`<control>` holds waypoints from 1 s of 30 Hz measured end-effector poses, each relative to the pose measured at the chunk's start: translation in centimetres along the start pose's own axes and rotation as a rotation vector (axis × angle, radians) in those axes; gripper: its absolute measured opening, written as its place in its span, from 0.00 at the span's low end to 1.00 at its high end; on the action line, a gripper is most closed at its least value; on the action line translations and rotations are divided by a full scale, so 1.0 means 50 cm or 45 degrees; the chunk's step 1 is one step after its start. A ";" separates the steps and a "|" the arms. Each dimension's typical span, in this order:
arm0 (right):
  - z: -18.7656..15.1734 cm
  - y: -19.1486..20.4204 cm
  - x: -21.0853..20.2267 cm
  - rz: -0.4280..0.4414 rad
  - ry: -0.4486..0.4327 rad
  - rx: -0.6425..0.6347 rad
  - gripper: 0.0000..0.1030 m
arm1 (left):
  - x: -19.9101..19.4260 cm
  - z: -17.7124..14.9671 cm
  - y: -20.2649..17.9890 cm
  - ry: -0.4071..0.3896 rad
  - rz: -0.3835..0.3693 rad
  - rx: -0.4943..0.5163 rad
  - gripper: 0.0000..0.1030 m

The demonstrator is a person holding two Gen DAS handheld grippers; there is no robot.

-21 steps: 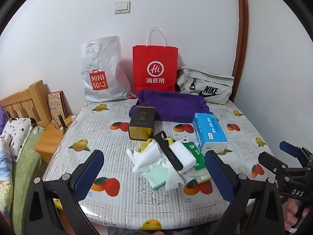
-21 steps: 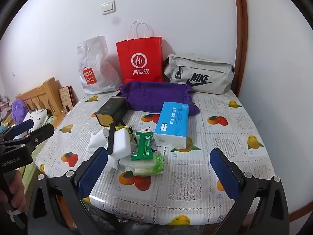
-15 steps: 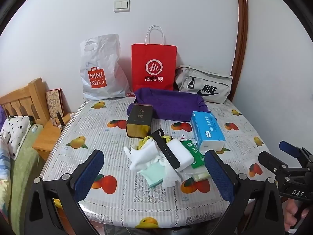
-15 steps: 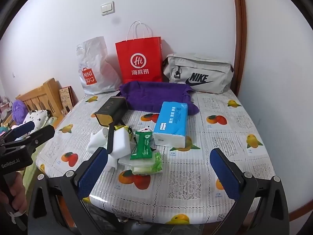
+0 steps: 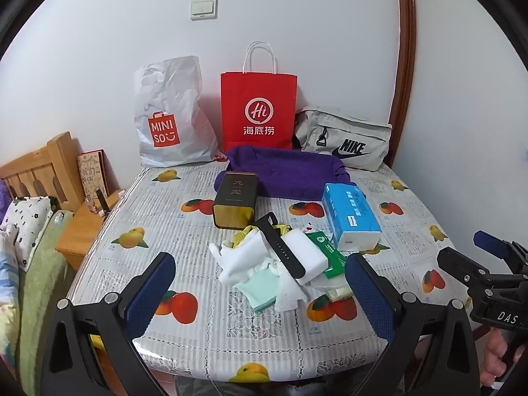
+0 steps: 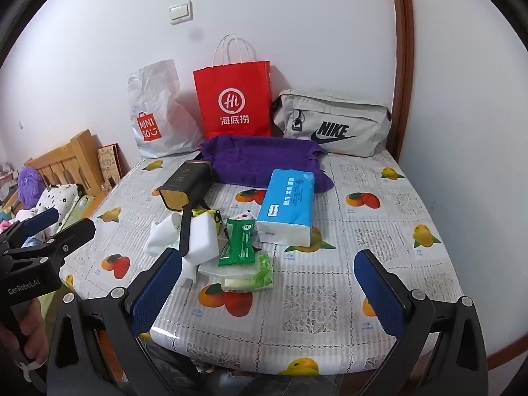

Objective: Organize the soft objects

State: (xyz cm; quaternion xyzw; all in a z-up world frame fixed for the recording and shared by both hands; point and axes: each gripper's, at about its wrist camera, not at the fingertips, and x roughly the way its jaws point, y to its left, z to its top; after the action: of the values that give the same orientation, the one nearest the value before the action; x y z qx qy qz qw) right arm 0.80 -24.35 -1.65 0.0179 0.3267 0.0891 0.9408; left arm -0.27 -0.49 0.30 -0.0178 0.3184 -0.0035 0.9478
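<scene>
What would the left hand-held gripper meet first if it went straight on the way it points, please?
Probably the heap of white cloths between its open blue pads, though depth is uncertain.

Even, soft indoor light, sharp focus, strong fisheye bending, dark vignetted corners.

Soft pile (image 5: 277,264) on table (image 5: 165,204) — wide-open left claw (image 5: 260,283)

both tongs drawn slightly back from table (image 5: 198,323), objects unmoved
</scene>
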 end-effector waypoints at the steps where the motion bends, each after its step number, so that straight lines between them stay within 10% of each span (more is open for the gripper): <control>1: 0.000 0.000 0.000 0.001 0.001 -0.002 1.00 | 0.000 -0.005 0.001 -0.004 -0.001 0.000 1.00; 30: -0.007 0.002 -0.001 -0.003 0.008 0.006 1.00 | -0.001 -0.026 0.001 -0.014 0.035 0.012 1.00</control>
State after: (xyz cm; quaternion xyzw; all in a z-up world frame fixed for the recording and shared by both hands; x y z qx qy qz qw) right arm 0.53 -24.29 -1.87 0.0196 0.3297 0.0872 0.9398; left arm -1.09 -0.46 -0.72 -0.0090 0.3135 0.0080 0.9495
